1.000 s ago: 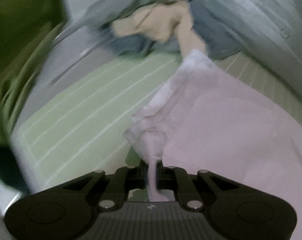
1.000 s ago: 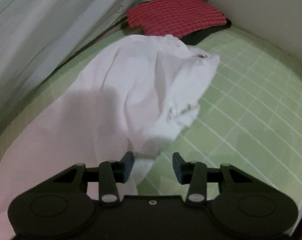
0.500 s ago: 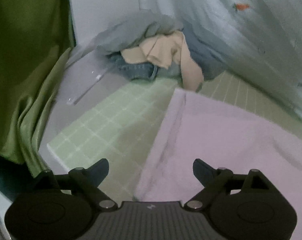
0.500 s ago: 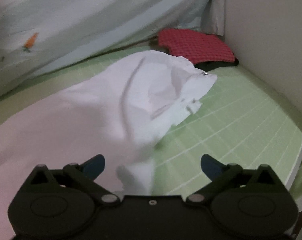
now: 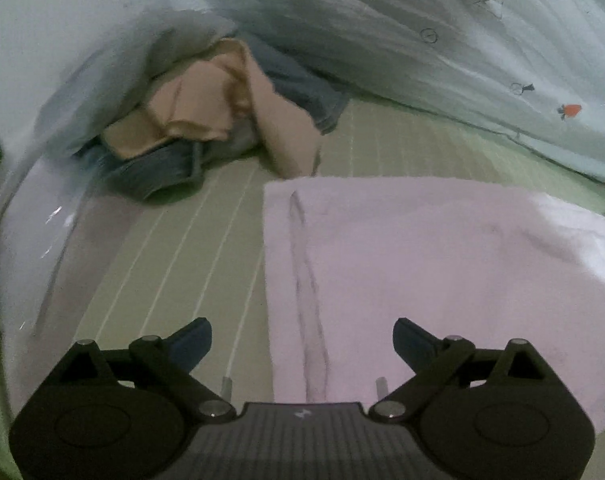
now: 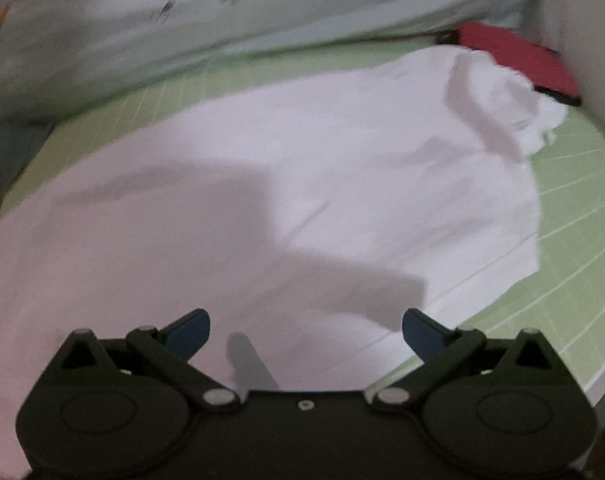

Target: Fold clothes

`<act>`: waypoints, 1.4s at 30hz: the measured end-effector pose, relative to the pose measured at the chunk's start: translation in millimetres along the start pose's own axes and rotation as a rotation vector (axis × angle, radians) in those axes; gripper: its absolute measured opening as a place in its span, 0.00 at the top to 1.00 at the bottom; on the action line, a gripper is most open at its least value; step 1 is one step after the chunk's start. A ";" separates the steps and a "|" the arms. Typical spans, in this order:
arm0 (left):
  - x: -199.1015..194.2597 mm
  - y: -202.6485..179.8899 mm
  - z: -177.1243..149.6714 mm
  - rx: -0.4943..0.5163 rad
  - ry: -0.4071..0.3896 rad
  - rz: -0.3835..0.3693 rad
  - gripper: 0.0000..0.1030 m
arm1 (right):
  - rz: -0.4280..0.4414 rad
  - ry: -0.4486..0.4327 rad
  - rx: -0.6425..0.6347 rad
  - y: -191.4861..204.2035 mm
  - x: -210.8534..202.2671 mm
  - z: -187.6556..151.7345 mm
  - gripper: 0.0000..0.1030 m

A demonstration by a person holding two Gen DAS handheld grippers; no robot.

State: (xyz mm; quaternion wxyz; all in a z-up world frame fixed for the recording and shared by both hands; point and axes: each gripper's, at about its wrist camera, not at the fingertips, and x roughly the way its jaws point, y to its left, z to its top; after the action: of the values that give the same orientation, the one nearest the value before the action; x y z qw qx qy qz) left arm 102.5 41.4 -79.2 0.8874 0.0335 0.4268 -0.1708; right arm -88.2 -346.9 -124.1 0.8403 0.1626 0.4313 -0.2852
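In the left wrist view, the left gripper [image 5: 302, 336] had its fingers [image 5: 192, 338] spread wide and empty above the left edge of the pale pink garment [image 5: 442, 264], which lay flat on the green grid mat [image 5: 190, 240]. A heap of beige and denim clothes [image 5: 206, 120] sat at 11 o'clock.

In the right wrist view, the right gripper [image 6: 306, 330] hovered wide apart, holding nothing, over the same garment [image 6: 302, 168]. A red folded cloth [image 6: 518, 58] lay at 1 o'clock.
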 end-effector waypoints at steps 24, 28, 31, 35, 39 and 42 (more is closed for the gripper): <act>125.8 -12.7 85.6 0.160 0.087 -0.028 0.76 | -0.119 0.040 0.037 46.7 7.1 9.8 0.00; 116.9 -23.8 86.4 0.214 0.054 -0.009 0.94 | -0.119 0.049 0.028 53.2 11.4 13.6 0.00; 104.0 -21.5 99.8 0.203 0.007 -0.005 0.95 | -0.104 0.055 0.036 55.0 13.5 15.0 0.00; 88.2 -5.3 124.4 0.115 -0.059 -0.004 0.95 | -0.097 0.047 0.031 59.7 11.6 18.4 0.00; 72.5 11.0 149.1 0.026 -0.125 -0.004 0.95 | -0.077 0.015 0.014 64.9 5.9 21.9 0.00; 100.1 28.9 151.6 -0.051 -0.032 0.056 0.84 | -0.067 0.011 0.007 65.9 5.8 21.9 0.00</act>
State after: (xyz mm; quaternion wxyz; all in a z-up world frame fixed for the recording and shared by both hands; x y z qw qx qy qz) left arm 282.9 9.9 -62.6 0.8991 0.0199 0.4156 -0.1356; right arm -30.8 -308.5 -114.4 0.8273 0.1525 0.4402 -0.3140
